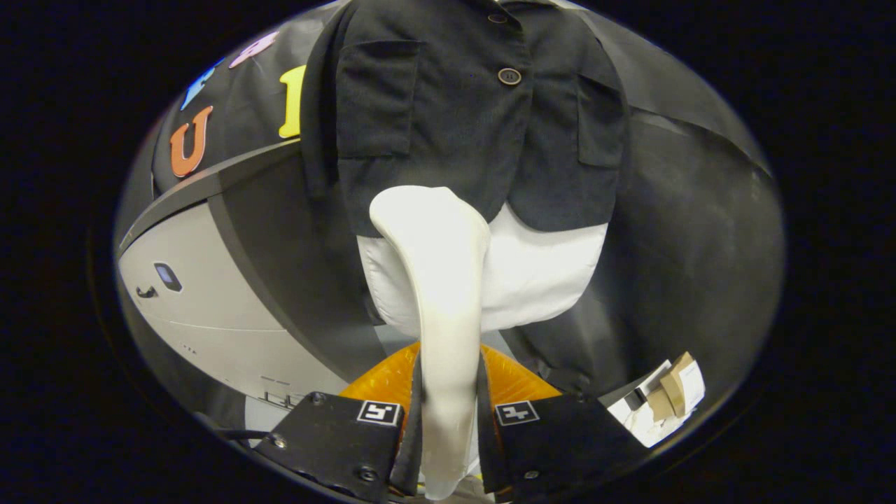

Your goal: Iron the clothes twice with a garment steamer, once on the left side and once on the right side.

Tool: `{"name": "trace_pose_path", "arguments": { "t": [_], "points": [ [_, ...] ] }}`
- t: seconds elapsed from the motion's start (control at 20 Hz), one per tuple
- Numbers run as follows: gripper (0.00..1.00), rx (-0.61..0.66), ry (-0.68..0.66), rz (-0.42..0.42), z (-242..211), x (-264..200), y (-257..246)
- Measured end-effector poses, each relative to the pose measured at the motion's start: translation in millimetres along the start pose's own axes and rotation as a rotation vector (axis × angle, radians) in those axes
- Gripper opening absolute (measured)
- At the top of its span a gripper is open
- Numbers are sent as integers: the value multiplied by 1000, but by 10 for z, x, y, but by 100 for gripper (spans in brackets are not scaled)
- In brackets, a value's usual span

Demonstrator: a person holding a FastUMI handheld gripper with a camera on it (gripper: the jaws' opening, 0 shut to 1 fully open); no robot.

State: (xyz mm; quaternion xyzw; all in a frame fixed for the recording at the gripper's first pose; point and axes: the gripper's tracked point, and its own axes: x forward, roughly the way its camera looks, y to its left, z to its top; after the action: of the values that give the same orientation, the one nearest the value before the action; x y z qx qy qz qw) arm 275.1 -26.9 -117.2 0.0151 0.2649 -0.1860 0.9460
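Gripper [448, 413] clamped on white steamer [437, 280], its head before one black jacket [448, 119], two pockets, two buttons, cardboard scraps [665, 399] nearby

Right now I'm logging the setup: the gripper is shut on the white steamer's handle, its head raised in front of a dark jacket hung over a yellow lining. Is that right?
One thing is off: the lining below the dark jacket is white, not yellow. The gripper view shows it. The rest holds: the gripper is shut on the white steamer, whose head is raised in front of the jacket.

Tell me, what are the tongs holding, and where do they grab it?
The tongs are shut on the white garment steamer, both fingers pressing its handle low down. Its head points at the black jacket.
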Motion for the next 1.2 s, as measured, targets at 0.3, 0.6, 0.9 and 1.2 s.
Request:
{"name": "trace_pose_path", "arguments": {
  "t": [0.3, 0.6, 0.9, 1.2],
  "points": [
    [36, 97, -100, -2, 366, -501, -188],
    [36, 200, -263, -85, 1051, -1307, -886],
    [36, 280, -479, -180, 1825, -2203, -1530],
    [36, 292, -762, -208, 2941, -2647, -1840]
  ]
}}
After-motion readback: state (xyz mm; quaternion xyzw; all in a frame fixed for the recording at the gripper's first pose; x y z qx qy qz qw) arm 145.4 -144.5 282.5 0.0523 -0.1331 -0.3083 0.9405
